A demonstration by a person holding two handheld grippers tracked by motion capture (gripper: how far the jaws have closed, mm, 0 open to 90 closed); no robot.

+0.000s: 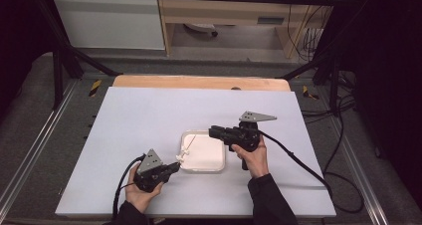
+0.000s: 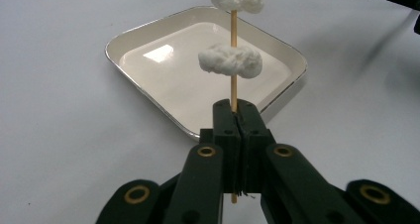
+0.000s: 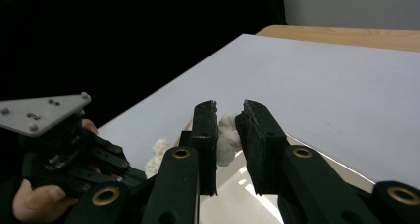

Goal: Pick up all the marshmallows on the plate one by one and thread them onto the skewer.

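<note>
From my feed I see a white sheet (image 1: pixel 149 115) covering a wooden table (image 1: pixel 199 82), grey floor (image 1: pixel 30 120), black frame bars (image 1: pixel 59 60), and a wooden shelf unit (image 1: pixel 224 11) behind.

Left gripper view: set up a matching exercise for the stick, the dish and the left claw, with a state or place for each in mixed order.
Things:
1. stick
2. dish
3. left claw

States:
a. black, shut tight on something thin
b. wooden, standing upright, pushed through two fluffy white lumps
c. glossy white, square, lying flat on the table

Pairs: 1-b, 2-c, 3-a.
</note>
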